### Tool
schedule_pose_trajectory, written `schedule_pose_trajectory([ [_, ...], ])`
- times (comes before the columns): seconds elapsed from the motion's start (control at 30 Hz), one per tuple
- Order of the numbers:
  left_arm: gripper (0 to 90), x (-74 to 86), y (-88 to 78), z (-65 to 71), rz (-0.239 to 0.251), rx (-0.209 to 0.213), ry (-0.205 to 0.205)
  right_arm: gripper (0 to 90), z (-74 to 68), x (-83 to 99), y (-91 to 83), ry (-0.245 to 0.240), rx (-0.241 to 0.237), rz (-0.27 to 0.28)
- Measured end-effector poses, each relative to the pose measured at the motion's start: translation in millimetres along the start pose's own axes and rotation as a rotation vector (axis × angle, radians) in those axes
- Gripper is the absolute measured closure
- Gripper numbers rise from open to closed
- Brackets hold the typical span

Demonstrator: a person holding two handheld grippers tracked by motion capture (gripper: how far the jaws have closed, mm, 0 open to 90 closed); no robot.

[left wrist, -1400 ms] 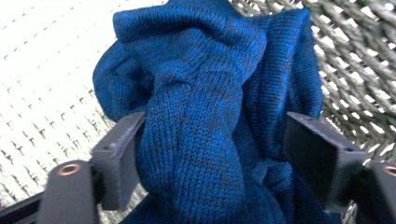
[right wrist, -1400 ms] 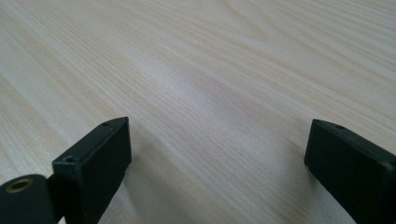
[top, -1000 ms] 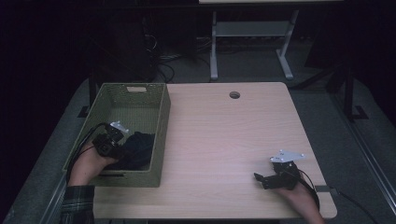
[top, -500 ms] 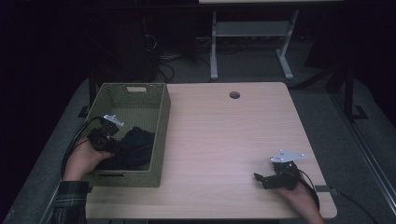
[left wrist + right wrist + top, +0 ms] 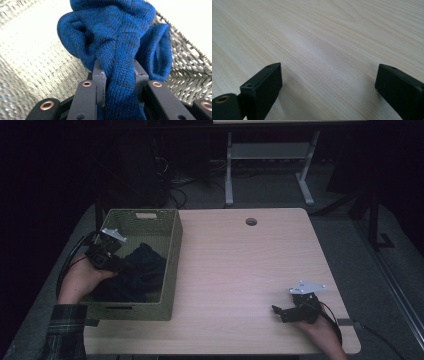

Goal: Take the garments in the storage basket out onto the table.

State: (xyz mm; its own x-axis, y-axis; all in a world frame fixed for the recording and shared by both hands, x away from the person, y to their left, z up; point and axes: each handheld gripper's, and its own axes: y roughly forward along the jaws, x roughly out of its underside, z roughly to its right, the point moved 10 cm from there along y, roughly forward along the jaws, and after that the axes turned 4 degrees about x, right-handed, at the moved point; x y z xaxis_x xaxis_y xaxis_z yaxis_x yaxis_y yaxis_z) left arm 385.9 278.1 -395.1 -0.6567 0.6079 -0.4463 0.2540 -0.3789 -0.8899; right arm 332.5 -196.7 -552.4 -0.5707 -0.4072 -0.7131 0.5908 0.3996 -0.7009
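Left gripper (image 5: 117, 75): clamped on a fold of the blue knit cloth (image 5: 117, 37), a grip the high view leaves dark.
Cloth: inside the woven basket (image 5: 172, 265), left of frame.
Right gripper (image 5: 328, 82): jaws wide apart over bare table (image 5: 250, 270), lower right in high view.

**A dim lab bench set up for recording**

This is looking like a lab or test room rather than a home. A plain light-wood desk (image 5: 250, 270) with a round cable hole (image 5: 251, 221) is sitting in the middle of the frame on grey carpet (image 5: 370, 270). Loose cables (image 5: 170, 180) are trailing across the floor at upper centre, beside the white metal legs of a second table (image 5: 265, 155) (its top is cropped). Darkness is swallowing the room's edges.
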Motion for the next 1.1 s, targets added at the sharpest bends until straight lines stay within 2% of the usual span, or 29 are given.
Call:
schedule_pose_trajectory([
  [0.43, 70.8, -28.1, -44.2, -5.5, 0.08, -0.011, 0.0, 7.0, -0.1, 0.0, 0.0, 0.001, 0.0, 0.0],
  [0.6, 70.8, -38.7, -57.7, -2.6, 0.099, -0.015, 0.005, 7.0, -0.2, -0.1, 0.1, 0.002, 0.0, 0.001],
  [0.77, 70.9, -49.2, -65.3, 2.3, 0.106, -0.016, 0.026, 7.0, -0.1, -0.1, 0.1, 0.001, 0.0, 0.001],
  [1.1, 70.9, -67.3, -73.9, 11.7, 0.134, -0.003, 0.042, 7.0, -0.2, -0.1, 0.0, 0.002, 0.0, 0.001],
])
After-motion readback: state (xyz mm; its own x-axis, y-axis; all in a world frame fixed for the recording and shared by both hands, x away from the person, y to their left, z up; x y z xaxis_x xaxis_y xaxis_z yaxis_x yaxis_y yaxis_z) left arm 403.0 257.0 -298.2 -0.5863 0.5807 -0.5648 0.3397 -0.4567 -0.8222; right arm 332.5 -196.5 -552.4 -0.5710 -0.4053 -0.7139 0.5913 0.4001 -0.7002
